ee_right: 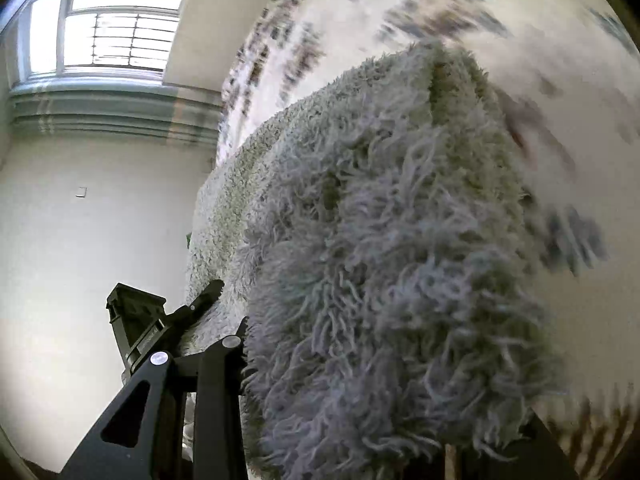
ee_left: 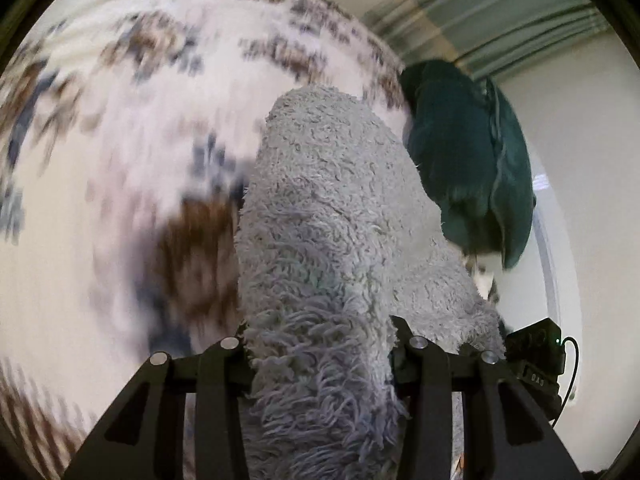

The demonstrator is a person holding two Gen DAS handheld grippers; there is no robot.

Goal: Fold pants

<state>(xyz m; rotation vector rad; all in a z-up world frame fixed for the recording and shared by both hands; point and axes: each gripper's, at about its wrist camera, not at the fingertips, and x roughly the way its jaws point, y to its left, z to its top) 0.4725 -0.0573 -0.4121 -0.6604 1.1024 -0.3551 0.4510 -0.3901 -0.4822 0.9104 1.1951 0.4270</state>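
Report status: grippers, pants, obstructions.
Left gripper and right gripper both clamped on fuzzy grey pants. Pants lifted off patterned rug. Dark green cushion nearby.

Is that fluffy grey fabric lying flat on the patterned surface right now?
No, the fluffy grey pants hang bunched between the fingers of the left claw, raised off the patterned surface.

Hardly any lettering is showing here. In the left wrist view, a small black device (ee_left: 536,356) is sitting just right of the left gripper (ee_left: 320,344), and pale characters on its face are appearing mirrored or upside down, too blurred for me to read. In the right wrist view, a black gripper body (ee_right: 140,332) is hanging to the left of the right gripper, and a faint line of small print is running along its side, too tiny to make out.
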